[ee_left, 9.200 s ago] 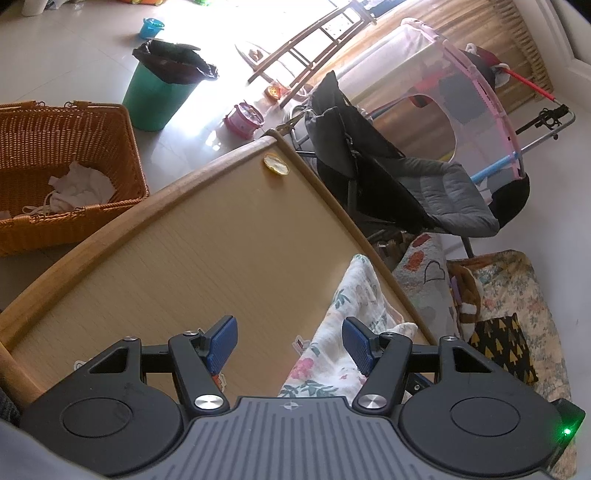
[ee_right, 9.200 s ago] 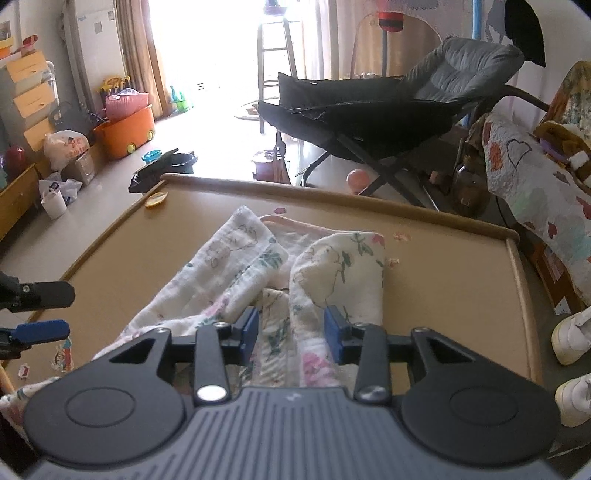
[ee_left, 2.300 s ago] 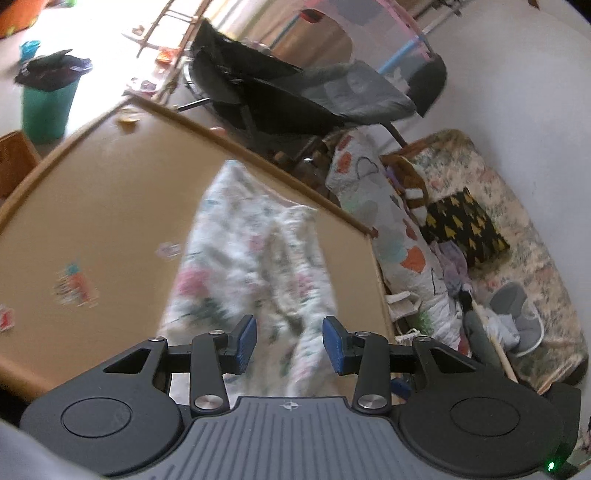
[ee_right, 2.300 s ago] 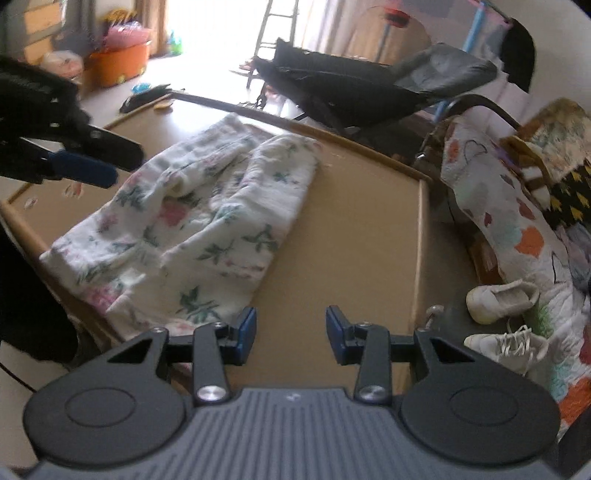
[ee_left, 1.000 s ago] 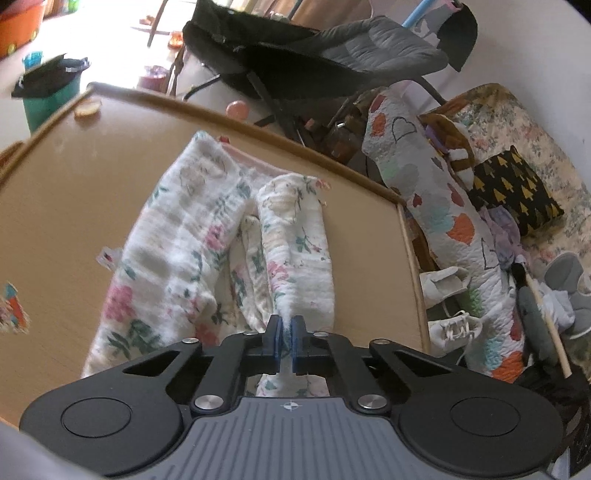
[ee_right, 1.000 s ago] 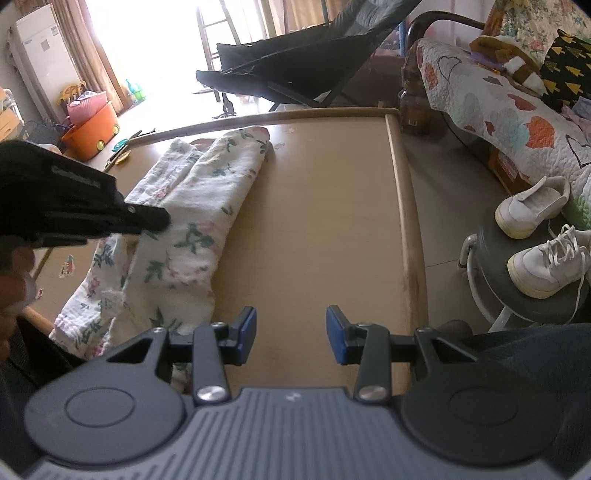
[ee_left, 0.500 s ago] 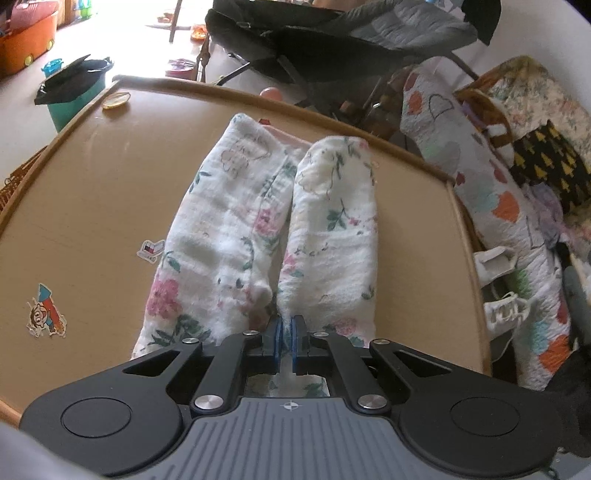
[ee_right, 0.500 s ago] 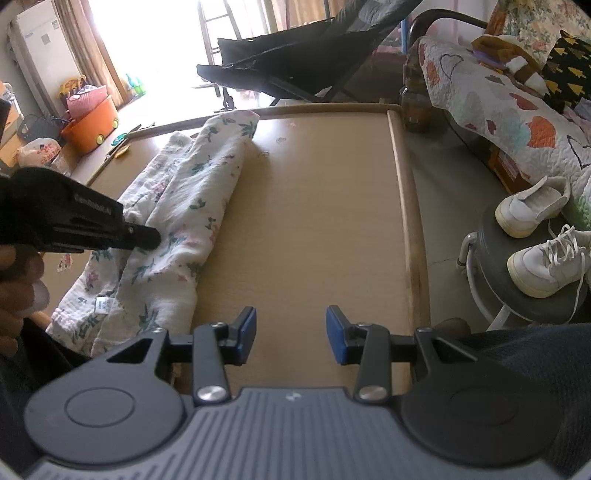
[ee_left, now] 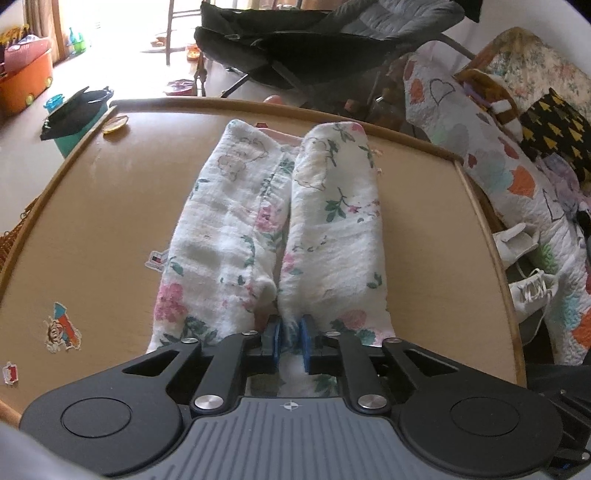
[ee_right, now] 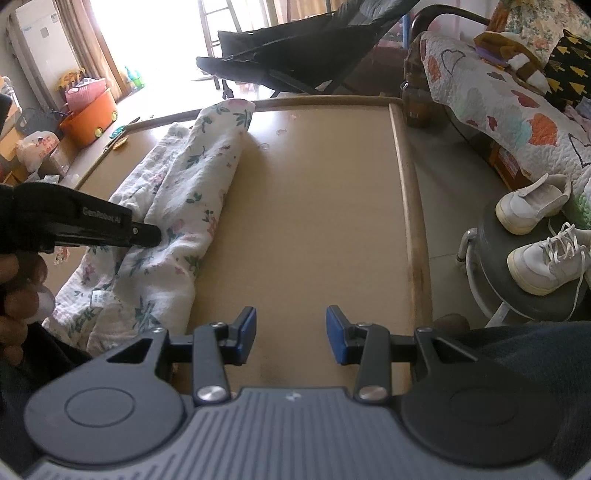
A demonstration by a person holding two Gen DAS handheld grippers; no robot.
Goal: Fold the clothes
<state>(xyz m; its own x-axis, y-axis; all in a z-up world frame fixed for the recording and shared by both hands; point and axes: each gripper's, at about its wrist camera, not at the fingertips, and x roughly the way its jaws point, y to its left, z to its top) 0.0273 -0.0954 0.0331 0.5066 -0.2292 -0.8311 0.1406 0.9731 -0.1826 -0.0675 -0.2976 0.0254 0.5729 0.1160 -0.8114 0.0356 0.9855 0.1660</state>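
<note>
A white floral garment (ee_left: 288,221) lies lengthwise on the tan table (ee_left: 92,221), folded into two long side-by-side strips. My left gripper (ee_left: 290,343) is at its near end. The jaws are opening, and a fold of the cloth still sits between the slightly parted blue pads. The right wrist view shows that gripper (ee_right: 153,235) from the side, its tip resting on the garment (ee_right: 192,184), with a hand behind it. My right gripper (ee_right: 291,334) stands open over bare table (ee_right: 314,221) to the right of the garment, with nothing between its fingers.
White shoes (ee_right: 535,229) sit on a dark stool beyond the table's right edge, with a quilt (ee_right: 498,103) behind. A black folding chair (ee_left: 314,33) stands past the far edge. A green bin (ee_left: 74,125) is at the far left, and a small yellow thing (ee_left: 115,123) lies on the table's far-left corner.
The left gripper's pads, pressed together on the cloth before, have parted a little. The garment's right strip has been drawn straight beside the left one. The right gripper has not moved.
</note>
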